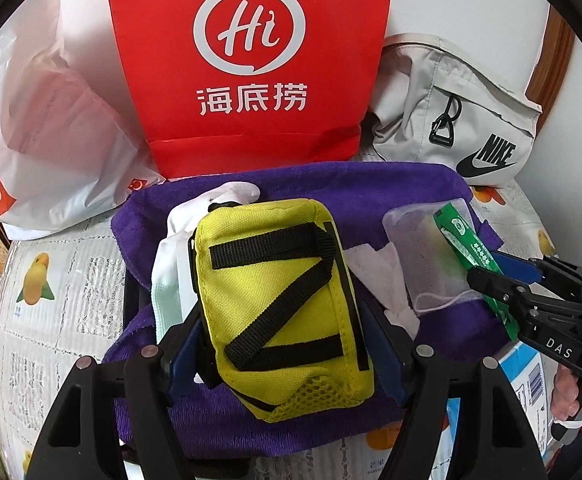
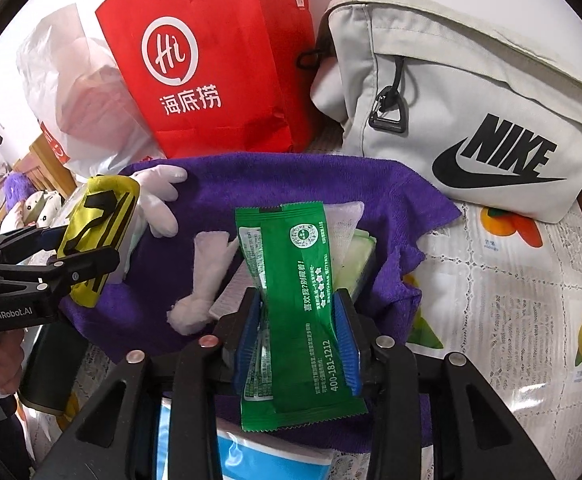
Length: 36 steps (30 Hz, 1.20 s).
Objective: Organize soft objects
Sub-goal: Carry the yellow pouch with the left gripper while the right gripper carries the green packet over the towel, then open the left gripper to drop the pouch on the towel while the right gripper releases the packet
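Two grippers each hold something above the purple terry towel: the left gripper clamps the yellow fabric pouch, long axis toward 12 o'clock; the right gripper pinches the green foil sachet, perhaps loosely. The grey canvas bag lies at 1 o'clock, nearer the right hand.

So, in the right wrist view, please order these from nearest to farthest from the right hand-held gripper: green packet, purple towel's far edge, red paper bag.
1. Green packet: pinched between the pads of the right hand-held gripper.
2. Purple towel, far edge: beyond the packet, middle of the view.
3. Red paper bag: standing behind the towel, upper left.
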Tool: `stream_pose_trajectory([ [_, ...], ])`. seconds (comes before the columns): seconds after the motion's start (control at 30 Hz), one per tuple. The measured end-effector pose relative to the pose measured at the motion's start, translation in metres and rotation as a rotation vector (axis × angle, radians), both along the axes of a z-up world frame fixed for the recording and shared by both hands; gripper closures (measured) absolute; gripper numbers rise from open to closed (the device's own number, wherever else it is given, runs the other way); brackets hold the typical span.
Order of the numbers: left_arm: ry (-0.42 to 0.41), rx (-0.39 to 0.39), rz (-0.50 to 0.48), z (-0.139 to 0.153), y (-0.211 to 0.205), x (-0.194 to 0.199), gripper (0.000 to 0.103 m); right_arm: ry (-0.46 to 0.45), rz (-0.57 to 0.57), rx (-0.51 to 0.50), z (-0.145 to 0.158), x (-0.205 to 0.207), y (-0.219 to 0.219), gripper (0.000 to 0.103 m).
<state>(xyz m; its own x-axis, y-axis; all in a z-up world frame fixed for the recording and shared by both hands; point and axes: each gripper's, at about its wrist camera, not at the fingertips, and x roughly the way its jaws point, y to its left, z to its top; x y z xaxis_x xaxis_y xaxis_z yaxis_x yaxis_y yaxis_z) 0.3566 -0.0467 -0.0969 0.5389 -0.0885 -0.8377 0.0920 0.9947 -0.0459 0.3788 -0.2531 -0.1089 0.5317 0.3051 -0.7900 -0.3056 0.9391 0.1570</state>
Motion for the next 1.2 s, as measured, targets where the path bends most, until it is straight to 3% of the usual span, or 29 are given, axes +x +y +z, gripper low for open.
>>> stream_pose_trajectory([
  [0.17,0.002,-0.011,-0.003,0.000,-0.001,0.003,0.022,0.002,-0.005,0.006,-0.002,0.002,-0.002,0.060],
  [0.2,0.003,-0.013,-0.005,0.000,-0.002,0.003,0.018,-0.001,-0.007,0.009,-0.001,0.002,-0.002,0.055],
  [0.37,0.003,-0.028,-0.007,0.002,-0.001,0.001,0.017,-0.047,-0.023,0.022,0.008,-0.003,-0.008,0.038],
  [0.73,-0.043,-0.039,0.009,0.029,0.011,-0.026,0.017,-0.092,-0.031,0.029,0.030,-0.033,-0.007,0.037],
  [1.2,-0.086,-0.062,0.086,0.057,0.057,-0.112,0.018,-0.115,0.058,0.021,0.037,-0.127,0.029,0.039],
])
